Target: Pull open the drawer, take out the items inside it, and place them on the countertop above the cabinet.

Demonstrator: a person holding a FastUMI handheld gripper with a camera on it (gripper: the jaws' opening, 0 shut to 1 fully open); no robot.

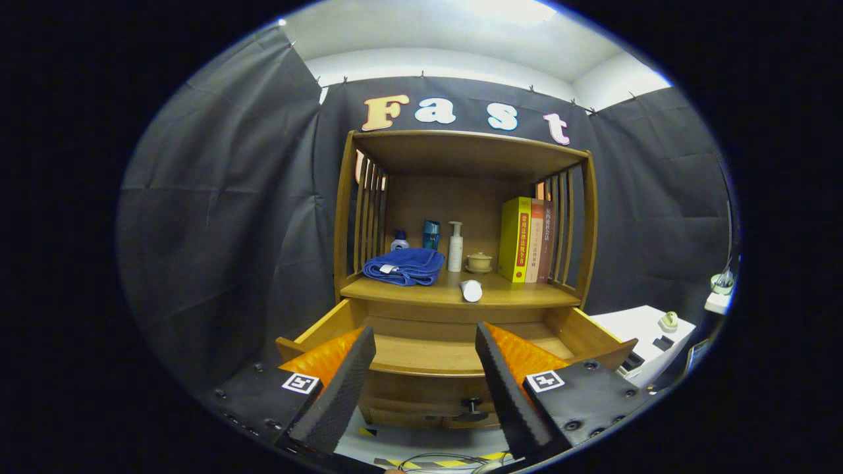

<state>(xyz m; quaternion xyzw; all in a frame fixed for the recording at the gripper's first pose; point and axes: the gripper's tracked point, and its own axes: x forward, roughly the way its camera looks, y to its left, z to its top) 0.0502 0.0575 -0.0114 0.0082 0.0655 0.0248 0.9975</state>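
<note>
Drawer (454,355) is standing pulled open, seemingly empty; the claw (421,382) is hovering wide before it, a white tube (471,290) lying at the countertop's (527,294) front edge.

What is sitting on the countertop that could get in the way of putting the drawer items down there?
The countertop holds a folded blue towel, bottles, a small lidded cup, books and a white tube lying at its front. The open gripper hovers over the open drawer.

Black cloth walls (217,217) under a bright white ceiling (461,33); white side table (642,329).
</note>
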